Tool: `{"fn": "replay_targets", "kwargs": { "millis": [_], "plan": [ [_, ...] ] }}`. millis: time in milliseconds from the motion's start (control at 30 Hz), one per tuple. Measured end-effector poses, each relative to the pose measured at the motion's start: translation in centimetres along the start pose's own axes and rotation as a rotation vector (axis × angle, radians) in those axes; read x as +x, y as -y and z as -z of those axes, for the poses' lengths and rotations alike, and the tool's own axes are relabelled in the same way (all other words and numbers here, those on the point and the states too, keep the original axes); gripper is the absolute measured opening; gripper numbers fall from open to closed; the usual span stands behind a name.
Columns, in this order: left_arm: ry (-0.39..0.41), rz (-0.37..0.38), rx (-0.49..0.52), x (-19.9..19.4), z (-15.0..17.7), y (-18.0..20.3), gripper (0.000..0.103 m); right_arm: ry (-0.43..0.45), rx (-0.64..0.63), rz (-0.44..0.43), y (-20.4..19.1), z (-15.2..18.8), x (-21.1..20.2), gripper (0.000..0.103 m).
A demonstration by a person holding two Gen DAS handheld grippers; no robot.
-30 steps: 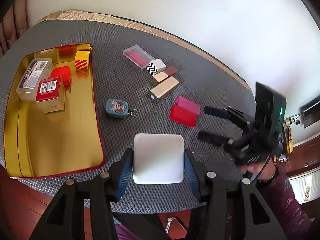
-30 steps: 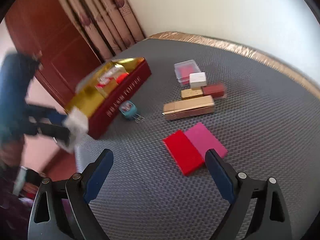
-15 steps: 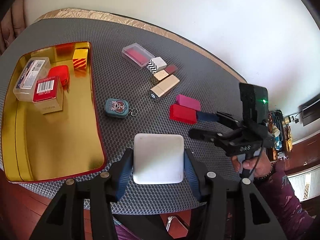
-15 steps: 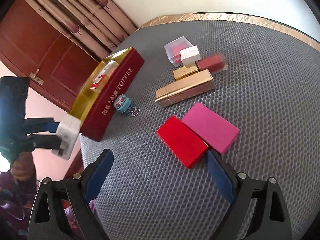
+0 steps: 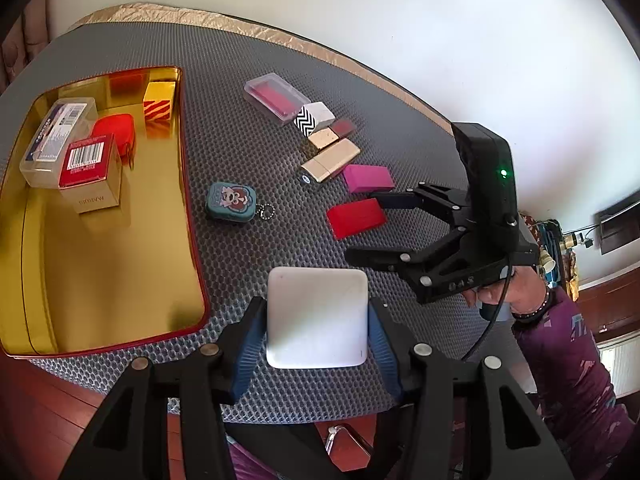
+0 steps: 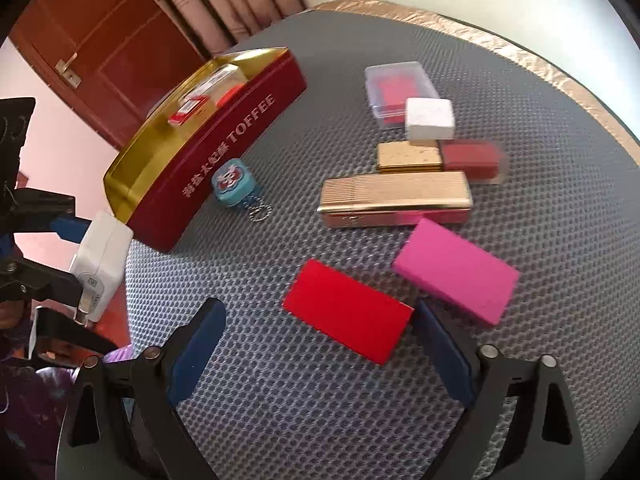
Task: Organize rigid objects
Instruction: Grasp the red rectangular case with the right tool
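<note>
My left gripper [image 5: 316, 320] is shut on a white square charger [image 5: 317, 317] and holds it above the table's near edge, beside the gold-lined red toffee tin [image 5: 192, 248]. The charger also shows in the right wrist view [image 6: 102, 260]. My right gripper [image 6: 316, 348] is open, its jaws on either side of a red box [image 6: 346, 316], with a pink box [image 6: 456, 274] just to the right. In the left wrist view the right gripper [image 5: 360, 226] reaches over the red box [image 5: 354, 218].
The tin [image 6: 224, 152] holds a clear case [image 5: 56, 136], a red barcode box [image 5: 86, 160], a red pouch [image 5: 114, 130] and a striped box [image 5: 160, 100]. On the grey mat [image 6: 540, 208] lie a teal keychain pouch [image 6: 236, 186], gold cases [image 6: 394, 200], a white block [image 6: 430, 118] and a clear box [image 6: 398, 88].
My right gripper has moved forward and down to the red box, which now lies between its open jaws. My left gripper still holds the white charger in about the same place.
</note>
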State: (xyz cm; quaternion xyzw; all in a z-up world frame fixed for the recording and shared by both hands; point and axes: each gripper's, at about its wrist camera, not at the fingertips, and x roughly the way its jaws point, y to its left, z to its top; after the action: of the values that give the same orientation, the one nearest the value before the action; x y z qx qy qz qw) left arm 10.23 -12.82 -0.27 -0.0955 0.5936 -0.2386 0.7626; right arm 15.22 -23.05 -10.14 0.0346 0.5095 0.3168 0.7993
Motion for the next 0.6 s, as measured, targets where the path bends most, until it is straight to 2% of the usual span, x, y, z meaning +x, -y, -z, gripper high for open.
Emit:
{"fn": "replay_targets", "kwargs": {
  "millis": [167,233,400,533,600],
  "plan": [
    [0.008,0.005,-0.003,-0.3,0.1,-0.3,0.051,-0.072,-0.049,-0.062,-2.2,2.1,-0.3,0.094],
    [0.004,0.008,-0.005,-0.4,0.2,-0.5,0.051,-0.071,-0.087,-0.084,-3.6,3.1,-0.6,0.094],
    [-0.002,0.014,-0.012,-0.4,0.5,-0.5,0.051,-0.004,-0.157,0.092,-3.8,1.8,-1.5,0.094],
    [0.0,0.027,-0.016,-0.7,0.7,-0.6,0.051,-0.021,-0.182,0.069,-3.5,-0.4,-0.3,0.092],
    [0.004,0.027,-0.017,-0.9,0.8,-0.8,0.051,-0.045,-0.232,0.103,-4.0,-1.1,1.0,0.08]
  ]
}}
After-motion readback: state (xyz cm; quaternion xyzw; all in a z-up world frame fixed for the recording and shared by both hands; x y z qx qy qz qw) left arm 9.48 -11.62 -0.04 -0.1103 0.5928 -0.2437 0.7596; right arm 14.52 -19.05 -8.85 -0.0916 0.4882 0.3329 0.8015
